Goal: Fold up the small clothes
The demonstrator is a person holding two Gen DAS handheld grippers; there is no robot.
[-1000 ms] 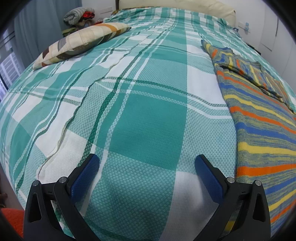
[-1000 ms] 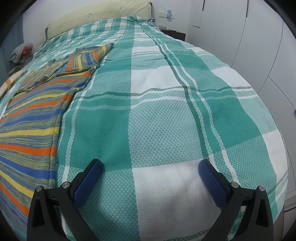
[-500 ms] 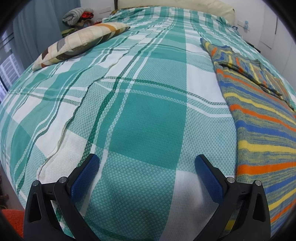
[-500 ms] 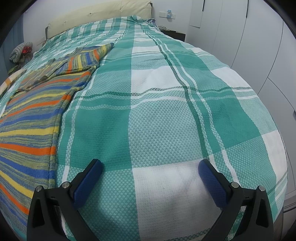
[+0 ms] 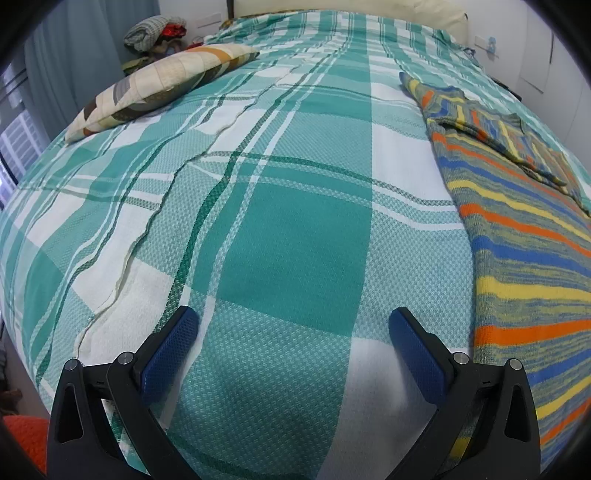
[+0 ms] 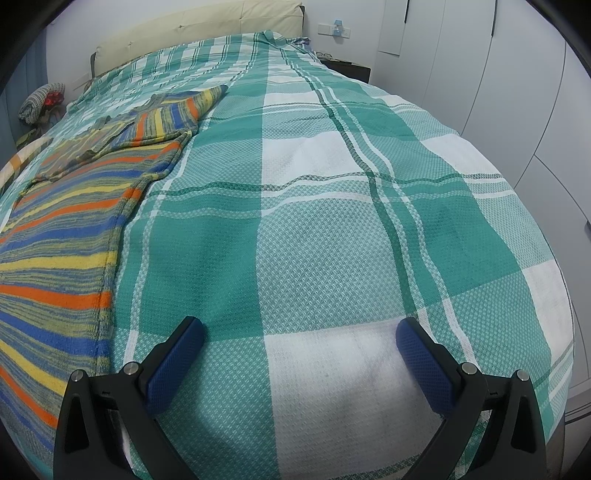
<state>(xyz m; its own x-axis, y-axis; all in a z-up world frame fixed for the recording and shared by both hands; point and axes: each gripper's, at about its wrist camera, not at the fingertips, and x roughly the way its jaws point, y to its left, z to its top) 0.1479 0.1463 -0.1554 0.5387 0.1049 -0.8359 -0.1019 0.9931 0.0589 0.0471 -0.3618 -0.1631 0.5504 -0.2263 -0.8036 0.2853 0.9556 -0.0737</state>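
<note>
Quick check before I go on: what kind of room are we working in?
A bedroom, most likely: a bed under a green plaid cover, a cream headboard, a pillow, and white wardrobe doors alongside.

I saw bed (image 5: 288, 229) under green-white plaid cover, cream headboard (image 6: 199, 33) at far end. Patchwork pillow (image 5: 162, 85) lay near curtain (image 5: 74, 66) side. White wardrobe doors (image 6: 517, 92) stood opposite. Wall socket (image 6: 338, 29) beside headboard. Even light.

Striped sweater (image 5: 524, 236) flat on bedspread (image 5: 295, 229)
</note>
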